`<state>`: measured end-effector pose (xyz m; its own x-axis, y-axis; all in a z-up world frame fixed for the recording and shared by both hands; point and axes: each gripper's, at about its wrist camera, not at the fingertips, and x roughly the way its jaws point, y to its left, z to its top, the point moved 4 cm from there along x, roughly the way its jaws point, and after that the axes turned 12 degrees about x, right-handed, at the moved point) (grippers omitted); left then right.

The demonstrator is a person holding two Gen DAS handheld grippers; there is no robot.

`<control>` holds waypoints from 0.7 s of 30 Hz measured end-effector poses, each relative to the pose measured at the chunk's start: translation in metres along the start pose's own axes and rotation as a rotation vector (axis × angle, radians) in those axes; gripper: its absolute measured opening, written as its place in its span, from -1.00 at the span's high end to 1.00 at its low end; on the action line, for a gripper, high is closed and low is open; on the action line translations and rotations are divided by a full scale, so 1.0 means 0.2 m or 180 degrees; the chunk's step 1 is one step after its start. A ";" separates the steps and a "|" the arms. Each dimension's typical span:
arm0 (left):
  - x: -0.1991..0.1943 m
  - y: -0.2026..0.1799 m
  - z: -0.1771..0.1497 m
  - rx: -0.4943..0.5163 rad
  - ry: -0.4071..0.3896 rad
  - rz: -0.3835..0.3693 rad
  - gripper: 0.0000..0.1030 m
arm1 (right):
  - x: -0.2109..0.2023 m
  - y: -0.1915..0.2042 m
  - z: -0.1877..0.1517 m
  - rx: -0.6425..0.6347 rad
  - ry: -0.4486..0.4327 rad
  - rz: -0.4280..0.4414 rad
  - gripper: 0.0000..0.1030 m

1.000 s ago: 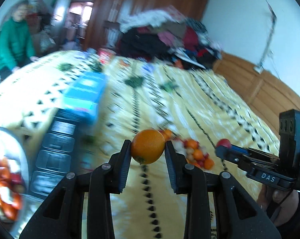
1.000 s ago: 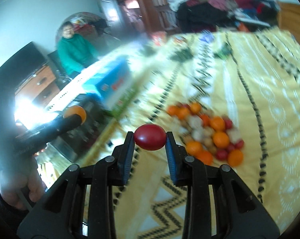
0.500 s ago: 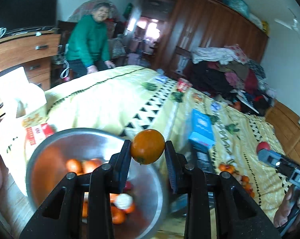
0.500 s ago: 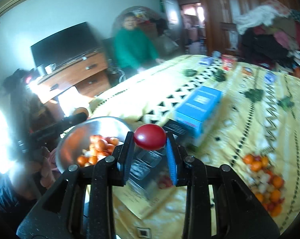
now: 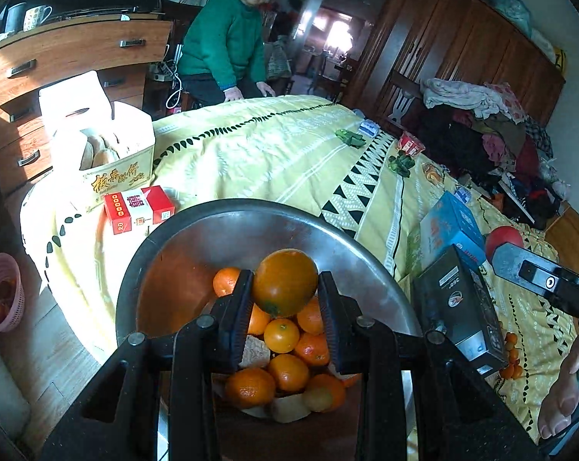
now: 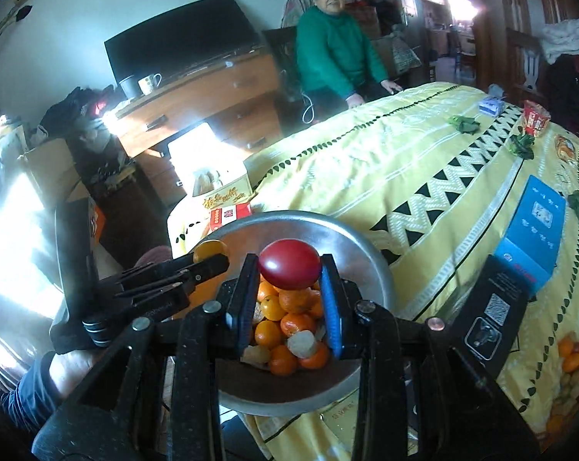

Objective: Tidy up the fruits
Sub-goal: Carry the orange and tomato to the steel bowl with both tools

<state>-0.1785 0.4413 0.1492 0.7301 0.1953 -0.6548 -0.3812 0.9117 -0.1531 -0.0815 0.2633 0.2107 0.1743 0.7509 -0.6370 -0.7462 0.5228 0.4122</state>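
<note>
Both tongs are gripping fruit above the steel bowl (image 5: pixel 228 211) at lower centre of the frame, the left tongs (image 5: pixel 284 299) clamping an orange (image 5: pixel 284 282) and the right tongs (image 6: pixel 289 288) a red fruit (image 6: pixel 289 269), and opening them looks next.

Left tongs (image 5: pixel 284 301): jaws closed on an orange (image 5: pixel 284 282), clamped from both sides at the tips, pointing forward and down. Right tongs (image 6: pixel 289 288): jaws closed on a red fruit (image 6: pixel 289 269), same pose. Left tongs lie just left of the right tongs, side by side.
</note>
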 end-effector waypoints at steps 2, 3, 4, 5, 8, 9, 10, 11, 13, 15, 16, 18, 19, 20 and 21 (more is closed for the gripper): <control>0.03 0.01 -0.02 0.0006 0.0069 0.0019 0.34 | 0.05 0.00 -0.02 0.0020 0.0083 0.0008 0.39; 0.04 0.02 -0.03 0.0000 0.0091 0.0026 0.34 | 0.06 0.01 -0.02 0.0028 0.0111 0.0007 0.38; 0.05 0.03 -0.04 -0.0008 0.0114 0.0032 0.34 | 0.08 0.01 -0.03 0.0038 0.0141 0.0001 0.38; 0.06 0.04 -0.05 -0.0012 0.0134 0.0035 0.34 | 0.10 0.01 -0.04 0.0041 0.0161 -0.0005 0.38; 0.07 0.03 -0.07 -0.0004 0.0168 0.0024 0.34 | 0.14 0.03 -0.06 0.0046 0.0225 -0.0028 0.38; 0.07 0.03 -0.07 -0.0001 0.0170 0.0014 0.34 | 0.15 0.03 -0.06 0.0049 0.0244 -0.0033 0.38; 0.08 0.03 -0.07 0.0004 0.0172 0.0005 0.34 | 0.17 0.04 -0.07 0.0051 0.0262 -0.0037 0.38; 0.08 0.03 -0.07 0.0004 0.0174 -0.0001 0.34 | 0.17 0.04 -0.07 0.0051 0.0276 -0.0039 0.38; 0.08 0.03 -0.07 -0.0001 0.0175 -0.0011 0.34 | 0.19 0.04 -0.08 0.0052 0.0315 -0.0045 0.38; 0.09 0.03 -0.07 -0.0001 0.0176 -0.0010 0.34 | 0.20 0.04 -0.08 0.0059 0.0327 -0.0046 0.38; 0.09 0.04 -0.07 -0.0005 0.0181 -0.0011 0.34 | 0.21 0.05 -0.08 0.0062 0.0332 -0.0045 0.38; 0.10 0.04 -0.07 -0.0006 0.0194 -0.0011 0.34 | 0.22 0.04 -0.08 0.0076 0.0351 -0.0038 0.38; 0.11 0.04 -0.08 -0.0009 0.0200 -0.0011 0.34 | 0.22 0.04 -0.09 0.0084 0.0359 -0.0038 0.38; 0.11 0.04 -0.08 -0.0012 0.0205 -0.0013 0.34 | 0.23 0.04 -0.09 0.0094 0.0374 -0.0033 0.38; 0.12 0.04 -0.08 -0.0014 0.0205 -0.0012 0.34 | 0.24 0.04 -0.09 0.0102 0.0385 -0.0029 0.38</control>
<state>-0.1733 0.4473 0.1216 0.6936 0.1681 -0.7005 -0.3811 0.9108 -0.1589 -0.0905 0.2957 0.1720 0.1006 0.6929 -0.7139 -0.7237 0.5434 0.4255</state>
